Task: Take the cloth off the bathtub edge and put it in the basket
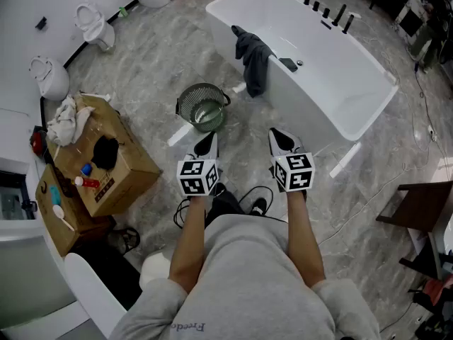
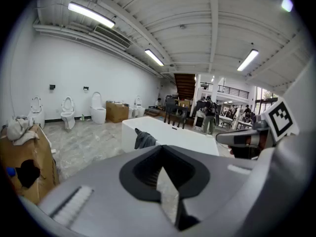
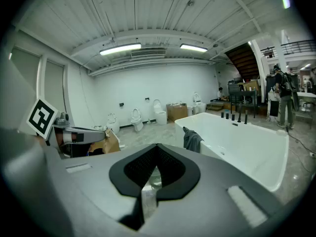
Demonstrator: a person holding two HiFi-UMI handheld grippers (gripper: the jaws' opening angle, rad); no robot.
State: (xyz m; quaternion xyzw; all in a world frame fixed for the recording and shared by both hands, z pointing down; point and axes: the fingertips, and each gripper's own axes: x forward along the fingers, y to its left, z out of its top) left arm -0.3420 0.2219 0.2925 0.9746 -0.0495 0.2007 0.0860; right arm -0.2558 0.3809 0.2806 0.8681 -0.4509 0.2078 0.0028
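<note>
Far left: toilets along the wall, then cardboard boxes w/ rags and bottles on top. Not part of the job.

Next over, the basket: a round wire one, upright on the floor, near the tub's left end and just ahead of the left claw. That claw is closed w/ nothing in it; its own view shows the jaws together and bare, pointing a bit downward.

Centre: the cloth, dark grey, is draped over the bathtub rim near the left end. Most of it hangs down the outer side. It's beyond the basket and slightly right of it, well apart from both claws.

Right claw: also closed and empty, level w/ the left one and aimed toward the tub's side. The tub runs off to the right, taps on its far rim.

Step in hand, as I read it: approach only, no grab yet. The next move prob. needs a step fwd, one claw opened, and a pinch on the fold at the rim. Then lift until the hanging part clears the edge and carry it the short way left and down to the basket mouth. Risk: the loose tail could catch on the basket rim.
</note>
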